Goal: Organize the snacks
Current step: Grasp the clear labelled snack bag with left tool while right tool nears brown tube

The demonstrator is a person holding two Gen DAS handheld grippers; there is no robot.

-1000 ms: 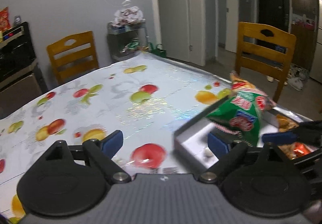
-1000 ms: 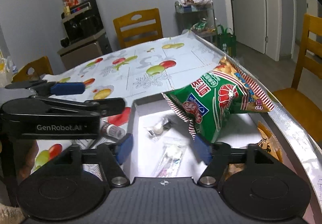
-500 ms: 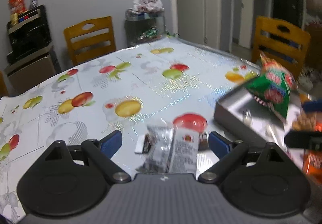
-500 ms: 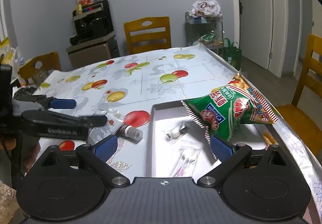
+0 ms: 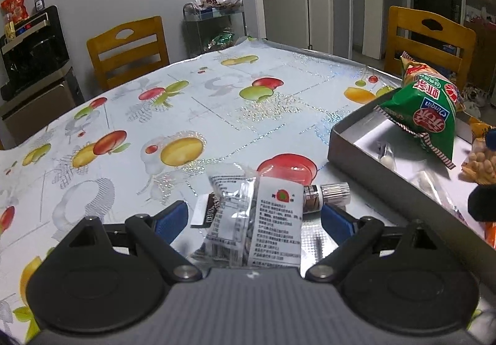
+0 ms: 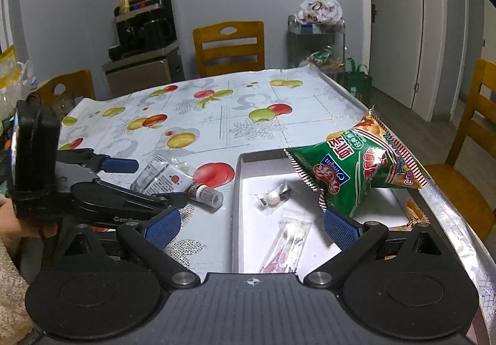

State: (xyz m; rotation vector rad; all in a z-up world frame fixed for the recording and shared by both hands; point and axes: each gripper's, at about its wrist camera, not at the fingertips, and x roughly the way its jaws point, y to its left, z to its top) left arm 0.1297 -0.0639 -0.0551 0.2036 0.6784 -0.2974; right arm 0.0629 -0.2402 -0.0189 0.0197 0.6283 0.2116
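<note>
My left gripper (image 5: 252, 221) is open just above the fruit-print tablecloth. A white-and-clear snack packet (image 5: 257, 221) lies between its blue pads (image 5: 170, 219) without touching them, and a small capped bottle (image 5: 328, 193) lies just beyond. The grey tray (image 5: 369, 165) stands to the right, with a green chip bag (image 5: 424, 115) leaning inside it. My right gripper (image 6: 251, 228) is open over the tray's near end (image 6: 236, 205) and holds nothing. Ahead of it are the green bag (image 6: 350, 171), a small wrapped candy (image 6: 274, 196) and a clear pink-tinted packet (image 6: 288, 245). The left gripper (image 6: 148, 182) shows over the snack packet (image 6: 161, 179).
Wooden chairs (image 6: 229, 47) (image 5: 427, 38) stand at the far and right sides. A metal cart (image 6: 319, 44) with a shopping bag and a black appliance (image 6: 145, 25) sit by the wall. A peanut bag (image 5: 480, 162) lies at the tray's right. The table edge (image 6: 449, 208) runs close on the right.
My left gripper swung left from the tray and sank over the snack packet and bottle. The right jaws widened and drew back from the green bag, which now leans in the tray.
</note>
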